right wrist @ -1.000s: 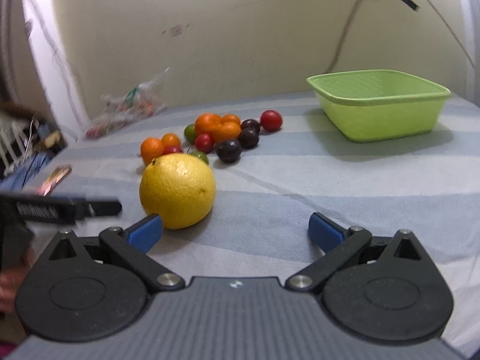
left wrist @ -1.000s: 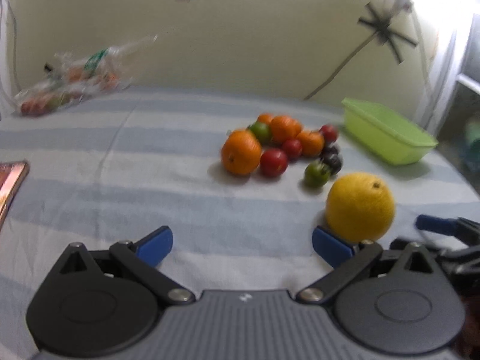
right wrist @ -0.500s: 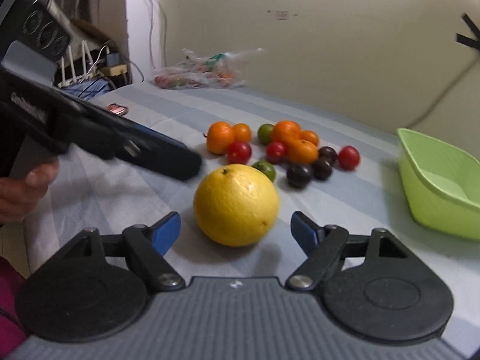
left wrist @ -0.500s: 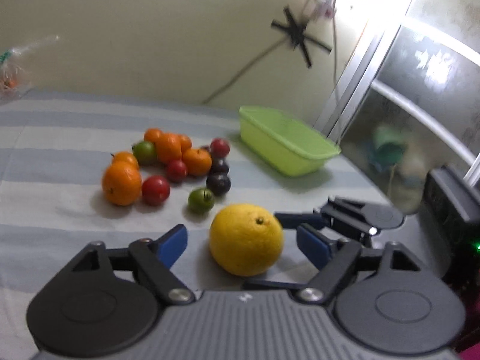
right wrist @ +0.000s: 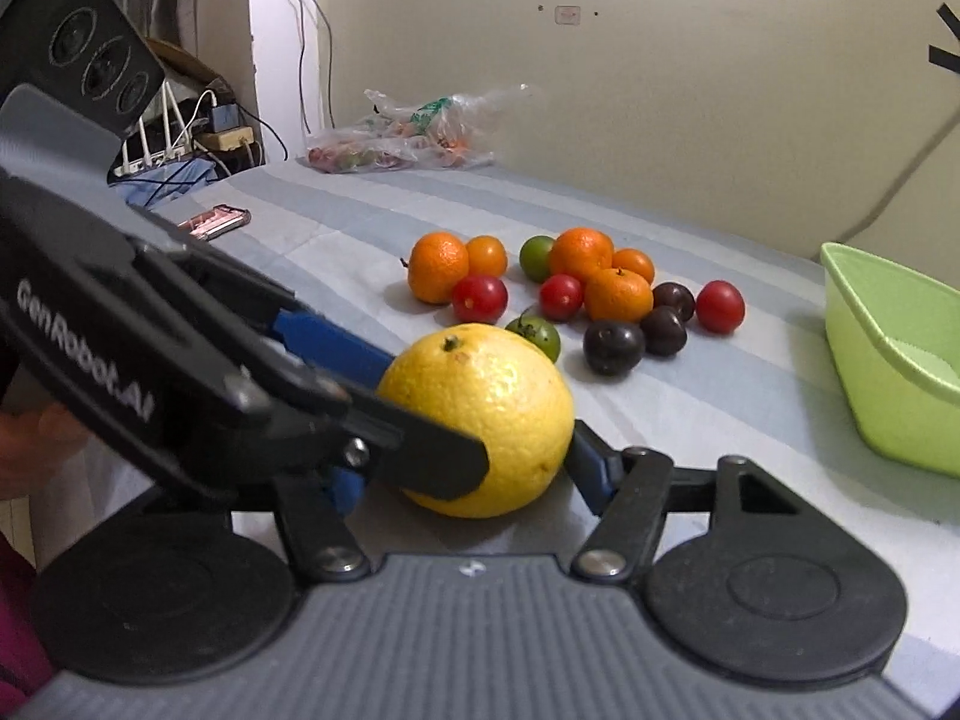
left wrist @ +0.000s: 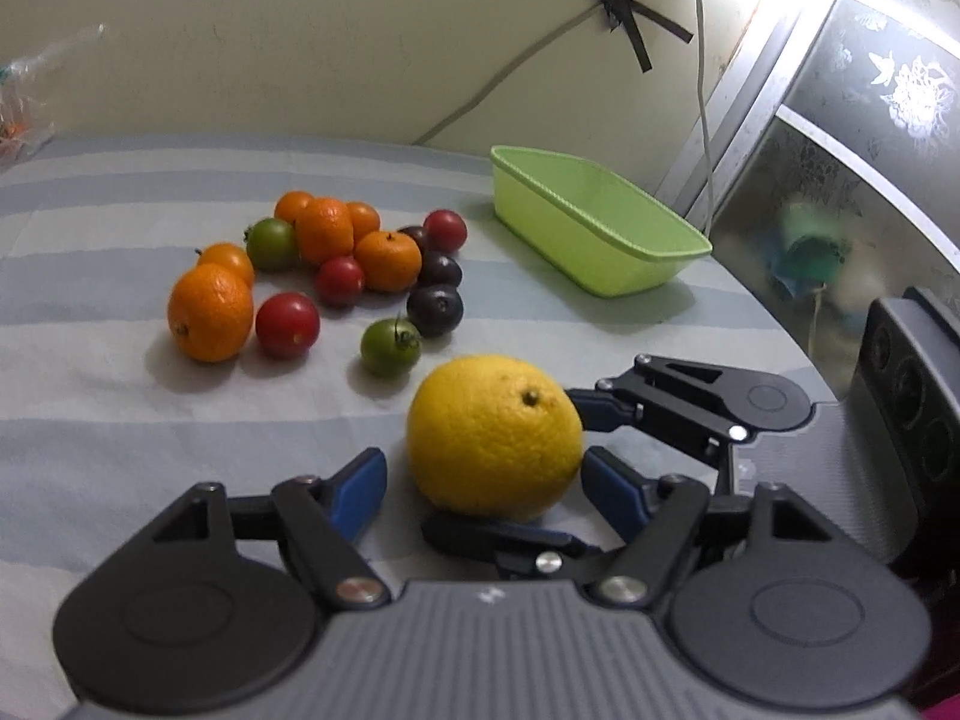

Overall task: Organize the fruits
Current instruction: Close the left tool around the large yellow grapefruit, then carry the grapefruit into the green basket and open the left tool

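Observation:
A big yellow citrus fruit (left wrist: 492, 432) (right wrist: 480, 414) lies on the striped cloth, nearest to me. My left gripper (left wrist: 483, 489) has it between its closing jaws; the right pad touches it and a thin gap shows at the left pad. My right gripper (right wrist: 465, 474) comes from the other side with its jaws closing, and both its fingers (left wrist: 606, 414) lie against the fruit. The left gripper's fingers (right wrist: 324, 342) cross over the right one's left pad. Behind sits a pile of small fruits (left wrist: 384, 258) (right wrist: 618, 294): oranges, red and green tomatoes, dark plums. The green basket (left wrist: 600, 252) (right wrist: 888, 396) stands empty at the right.
A clear plastic bag (right wrist: 408, 138) with more fruit lies by the back wall. A pink flat object (right wrist: 219, 222) rests near the cloth's left edge. A hand (right wrist: 36, 438) holds the left gripper. A window frame (left wrist: 840, 180) stands past the table's right edge.
Both grippers swung in toward the yellow fruit from opposite sides. It was outside each pair of jaws and now sits between both. Both pairs of jaws have narrowed.

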`<action>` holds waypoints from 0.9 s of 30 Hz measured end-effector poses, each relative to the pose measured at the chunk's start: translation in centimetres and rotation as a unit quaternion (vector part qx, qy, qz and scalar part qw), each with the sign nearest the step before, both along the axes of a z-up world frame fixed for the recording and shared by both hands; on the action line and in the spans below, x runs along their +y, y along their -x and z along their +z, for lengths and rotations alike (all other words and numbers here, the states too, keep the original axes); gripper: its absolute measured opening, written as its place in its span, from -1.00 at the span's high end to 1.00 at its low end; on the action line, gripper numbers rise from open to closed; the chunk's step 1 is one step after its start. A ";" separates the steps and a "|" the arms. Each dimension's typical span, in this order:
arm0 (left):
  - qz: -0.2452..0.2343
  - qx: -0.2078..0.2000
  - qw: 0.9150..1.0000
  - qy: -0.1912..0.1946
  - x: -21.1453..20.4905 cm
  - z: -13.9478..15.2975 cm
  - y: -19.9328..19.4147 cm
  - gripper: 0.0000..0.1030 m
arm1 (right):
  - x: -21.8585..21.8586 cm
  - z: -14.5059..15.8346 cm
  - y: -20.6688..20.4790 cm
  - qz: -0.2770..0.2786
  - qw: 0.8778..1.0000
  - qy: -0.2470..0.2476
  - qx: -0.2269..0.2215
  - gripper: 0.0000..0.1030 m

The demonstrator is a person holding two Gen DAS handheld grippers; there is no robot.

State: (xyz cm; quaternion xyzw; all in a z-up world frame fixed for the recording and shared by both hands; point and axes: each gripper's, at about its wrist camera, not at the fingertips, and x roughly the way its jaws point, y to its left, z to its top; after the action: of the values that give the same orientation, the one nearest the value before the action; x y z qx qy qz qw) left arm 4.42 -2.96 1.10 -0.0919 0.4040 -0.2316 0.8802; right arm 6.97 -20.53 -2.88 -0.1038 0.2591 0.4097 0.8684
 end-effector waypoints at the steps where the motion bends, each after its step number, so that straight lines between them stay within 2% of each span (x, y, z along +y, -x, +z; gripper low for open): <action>1: 0.002 0.003 1.000 0.002 0.0 -0.1 -0.1 -0.43 | 0.0 0.0 0.1 -0.001 1.000 0.000 -0.001 -0.35; 13: 0.006 -0.004 1.000 -0.007 -0.3 0.1 0.3 -0.45 | 0.2 -0.3 0.8 -0.012 1.000 0.007 -0.015 -0.34; 27: 0.005 -0.021 1.000 0.015 0.6 0.9 0.4 -0.43 | 0.3 -0.3 0.9 -0.015 1.000 0.010 -0.020 -0.37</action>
State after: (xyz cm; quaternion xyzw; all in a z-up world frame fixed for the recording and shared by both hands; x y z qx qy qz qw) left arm 4.01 -2.36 1.99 -0.1018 0.3814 -0.2354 0.8881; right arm 6.05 -20.19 -3.14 -0.1170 0.2474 0.3916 0.8785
